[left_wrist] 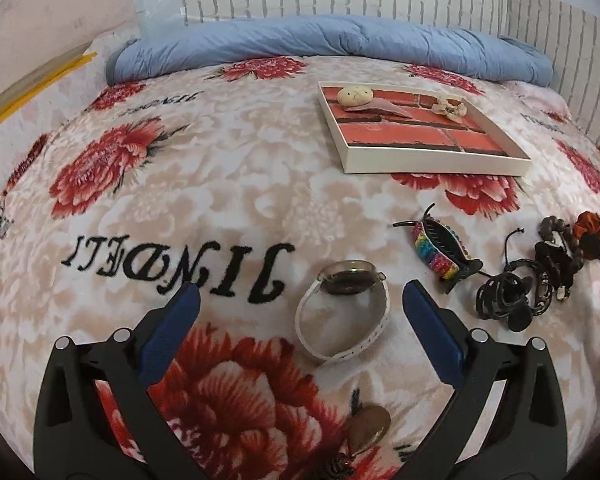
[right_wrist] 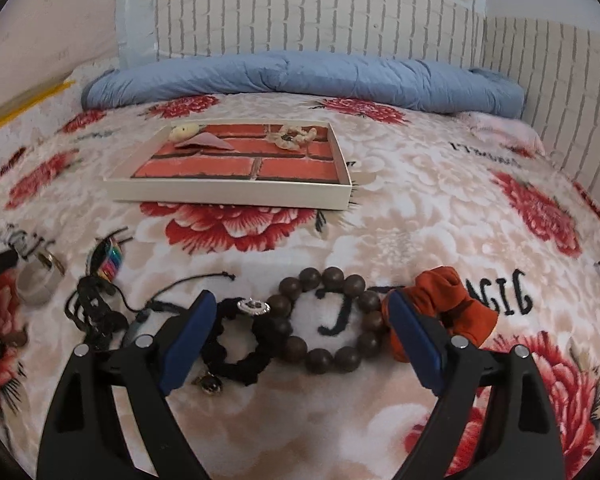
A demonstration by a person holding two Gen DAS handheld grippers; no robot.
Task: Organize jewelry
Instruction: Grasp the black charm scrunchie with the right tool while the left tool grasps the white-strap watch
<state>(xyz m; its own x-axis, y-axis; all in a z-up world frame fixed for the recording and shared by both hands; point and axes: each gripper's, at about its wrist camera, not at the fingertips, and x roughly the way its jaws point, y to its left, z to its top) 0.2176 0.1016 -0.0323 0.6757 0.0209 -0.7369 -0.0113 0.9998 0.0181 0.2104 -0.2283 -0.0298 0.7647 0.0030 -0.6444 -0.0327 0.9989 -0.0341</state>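
Right wrist: right gripper (right_wrist: 298,320) wide over bead bracelet (right_wrist: 328,318); left gripper (left_wrist: 300,312) wide over watch (left_wrist: 342,312); next, probably close, carry to tray (right_wrist: 228,196).

Both views were lit evenly and softly, moderately bright, with no clear single source and no hard glare. Shadows were faint: only a soft one inside the white watch band (left_wrist: 342,320) and thin ones under the tray (right_wrist: 236,196). Fisheye distortion bowed the bed (left_wrist: 220,184) into a dome and curved the brick-patterned wall (right_wrist: 320,12), with black vignette at the corners. The left wrist view was fairly sharp in the centre. The right wrist view was slightly smeared toward its left and right edges, where small items blurred.
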